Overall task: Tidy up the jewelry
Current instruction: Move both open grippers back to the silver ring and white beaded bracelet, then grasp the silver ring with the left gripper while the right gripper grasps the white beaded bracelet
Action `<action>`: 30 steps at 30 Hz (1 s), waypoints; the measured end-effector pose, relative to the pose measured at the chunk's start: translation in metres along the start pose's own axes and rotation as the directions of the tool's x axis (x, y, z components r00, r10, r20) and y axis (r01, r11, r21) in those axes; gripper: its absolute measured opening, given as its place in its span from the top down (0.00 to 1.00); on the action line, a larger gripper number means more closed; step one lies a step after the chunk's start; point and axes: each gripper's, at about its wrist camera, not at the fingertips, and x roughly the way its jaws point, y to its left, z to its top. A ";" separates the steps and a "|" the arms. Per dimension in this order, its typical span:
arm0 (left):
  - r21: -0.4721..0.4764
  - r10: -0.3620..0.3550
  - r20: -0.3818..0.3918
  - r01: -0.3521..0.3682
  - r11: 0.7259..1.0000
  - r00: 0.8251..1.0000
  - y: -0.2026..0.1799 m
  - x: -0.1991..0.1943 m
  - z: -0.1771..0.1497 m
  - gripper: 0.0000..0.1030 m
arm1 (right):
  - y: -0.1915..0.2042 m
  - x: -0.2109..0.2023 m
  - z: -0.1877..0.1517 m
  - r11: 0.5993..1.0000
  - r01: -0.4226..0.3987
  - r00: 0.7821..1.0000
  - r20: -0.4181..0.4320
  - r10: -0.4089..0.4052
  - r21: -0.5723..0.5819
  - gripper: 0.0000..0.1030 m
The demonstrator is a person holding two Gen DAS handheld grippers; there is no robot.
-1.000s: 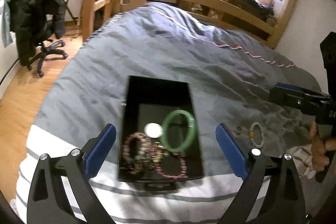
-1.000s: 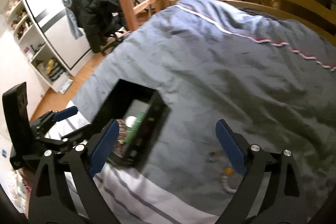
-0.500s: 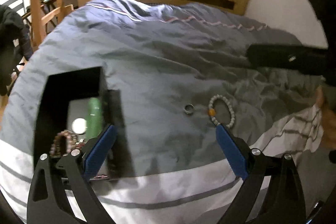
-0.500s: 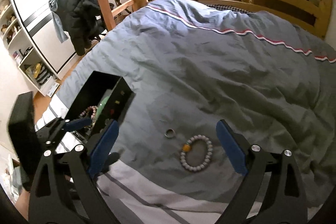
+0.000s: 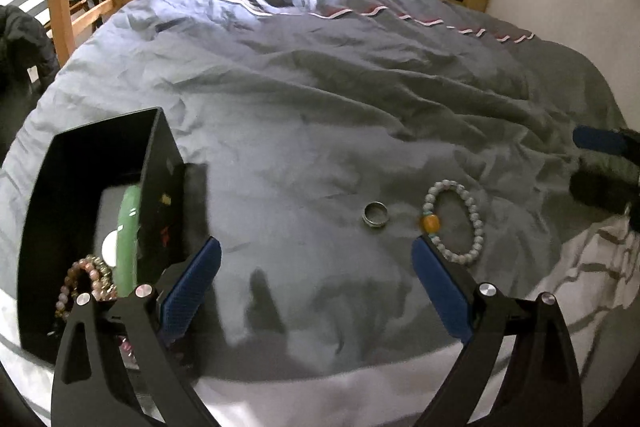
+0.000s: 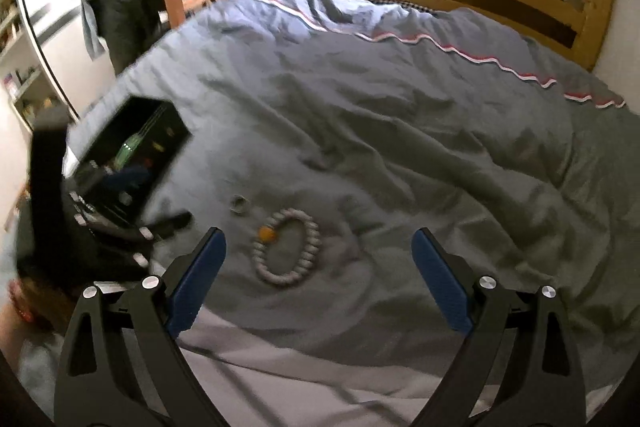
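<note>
While both claws gape empty, we eye the pale beaded bracelet with an amber bead (image 6: 287, 247) lying just ahead of our right claw (image 6: 319, 273).
Light, limp and rolling; we'd pinch across one beaded side, with our left claw (image 5: 316, 277) nearer the small metal ring (image 5: 375, 214).

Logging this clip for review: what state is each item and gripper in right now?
left gripper: open, empty, above the duvet.
right gripper: open, empty.
black box: open-topped, on the bed.
green bangle: inside the box, against its wall.
pink bead bracelet: inside the box.
metal ring: loose on the duvet.
grey bead bracelet: flat on the duvet beside the ring, apart from it.
</note>
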 end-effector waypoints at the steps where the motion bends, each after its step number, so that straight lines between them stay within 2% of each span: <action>1: 0.001 0.002 -0.001 -0.002 1.000 1.000 0.000 0.004 0.001 0.08 | -0.003 0.003 -0.003 1.000 -0.012 1.000 -0.003 0.012 0.005 0.10; 7: 0.016 0.015 0.033 -0.016 1.000 0.999 -0.002 0.015 0.007 0.08 | -0.015 0.026 -0.019 0.993 -0.117 0.993 0.012 0.116 0.037 0.10; 8: 0.022 0.019 0.039 -0.020 1.000 0.999 -0.004 0.017 0.008 0.08 | -0.015 0.030 -0.021 0.991 -0.128 0.992 0.012 0.127 0.036 0.13; 10: 0.049 0.028 0.054 -0.031 0.998 0.998 -0.010 0.023 0.011 0.08 | -0.013 0.039 -0.023 0.987 -0.156 0.988 -0.006 0.157 0.026 0.27; 14: 0.093 0.005 0.080 -0.013 0.996 0.997 -0.022 0.027 0.015 0.08 | -0.012 0.047 -0.025 0.975 -0.220 0.975 0.015 0.220 0.031 0.30; 17: 0.166 -0.029 0.102 0.011 0.986 0.994 -0.038 0.027 0.015 0.08 | -0.010 0.055 -0.025 0.967 -0.253 0.967 0.020 0.253 0.032 0.35; 20: 0.208 -0.057 0.064 0.043 0.977 0.996 -0.047 0.039 0.012 0.10 | -0.006 0.071 -0.030 0.966 -0.259 0.966 -0.017 0.260 0.017 0.46; 22: 0.220 -0.049 0.025 0.042 0.975 0.999 -0.050 0.050 0.010 0.21 | -0.001 0.080 -0.032 0.967 -0.254 0.967 -0.033 0.254 0.003 0.49; 24: 0.216 -0.068 0.007 0.065 0.974 0.998 -0.049 0.053 0.009 0.27 | 0.003 0.084 -0.033 0.970 -0.241 0.970 -0.035 0.241 -0.013 0.49; 28: 0.215 -0.107 -0.006 0.106 0.971 0.994 -0.049 0.052 0.009 0.48 | 0.002 0.088 -0.035 0.980 -0.200 0.979 -0.043 0.199 -0.007 0.66; 30: 0.221 -0.115 -0.019 0.116 0.968 0.993 -0.050 0.053 0.008 0.56 | -0.002 0.087 -0.035 0.980 -0.200 0.979 -0.038 0.200 0.008 0.80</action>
